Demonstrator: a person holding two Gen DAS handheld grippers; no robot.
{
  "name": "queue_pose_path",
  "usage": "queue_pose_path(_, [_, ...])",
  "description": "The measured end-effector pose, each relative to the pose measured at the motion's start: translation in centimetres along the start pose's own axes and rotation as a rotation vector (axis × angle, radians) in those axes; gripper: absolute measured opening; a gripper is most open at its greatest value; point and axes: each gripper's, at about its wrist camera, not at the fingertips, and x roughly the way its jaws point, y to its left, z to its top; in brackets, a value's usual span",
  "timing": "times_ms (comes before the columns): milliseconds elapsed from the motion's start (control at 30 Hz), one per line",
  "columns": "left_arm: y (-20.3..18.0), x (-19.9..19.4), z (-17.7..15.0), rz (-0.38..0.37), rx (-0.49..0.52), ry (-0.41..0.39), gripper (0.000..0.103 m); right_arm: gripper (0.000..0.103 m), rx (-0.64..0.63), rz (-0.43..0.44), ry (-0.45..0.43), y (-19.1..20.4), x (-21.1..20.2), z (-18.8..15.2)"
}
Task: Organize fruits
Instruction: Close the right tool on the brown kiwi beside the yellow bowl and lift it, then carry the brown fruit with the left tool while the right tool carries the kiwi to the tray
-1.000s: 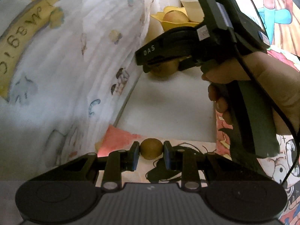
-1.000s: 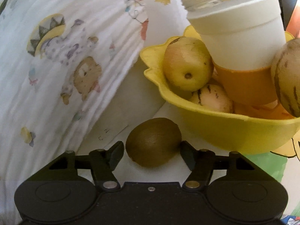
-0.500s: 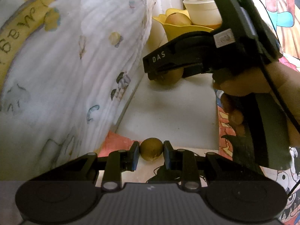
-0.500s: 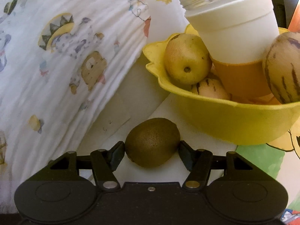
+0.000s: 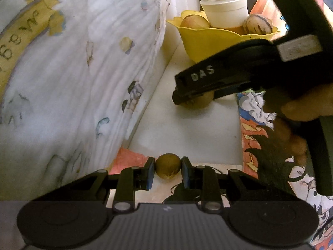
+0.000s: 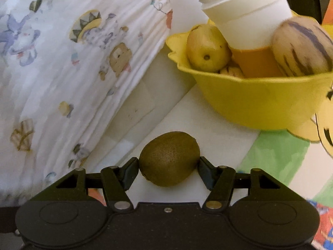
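Right gripper (image 6: 168, 167): jaws clenched on the kiwi (image 6: 169, 158), now carried nearer the yellow bowl (image 6: 258, 102); deposit looks next. Left gripper (image 5: 168, 171): jaws grasping a small brown fruit (image 5: 168, 166), stationary.

In the left wrist view the right gripper (image 5: 194, 100) hid most of the kiwi (image 5: 200, 102) beneath it. The striped fruit (image 6: 301, 50) was motion-blurred, and the jar (image 6: 245, 14) was cut off at the top edge.

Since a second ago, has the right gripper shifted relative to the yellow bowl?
Yes. In the left wrist view the right gripper, closed on a kiwi, has drifted right and toward the camera, uncovering the yellow bowl behind it.
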Motion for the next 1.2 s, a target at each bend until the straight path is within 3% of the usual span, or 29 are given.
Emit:
queue_pose_path(200, [0.4,-0.8,0.0,-0.021,-0.031,-0.01,0.029,0.064,0.057,0.038,0.006,-1.1,-2.9,-1.9])
queue_pose_path(500, [-0.1,-4.3,-0.4,-0.004,-0.065,-0.068,0.029,0.064,0.07,0.118,-0.067,-0.9,-10.2,-4.8])
queue_pose_path(900, [-1.9,-15.3,-1.1,-0.02,-0.107,-0.167,0.029,0.064,0.039,0.169,-0.212,3.8,-24.5,-5.2])
queue_pose_path(1200, [-4.3,-24.2,-2.1,-0.074,-0.107,-0.195,0.029,0.064,0.035,0.106,-0.312,6.3,-36.9,-9.9])
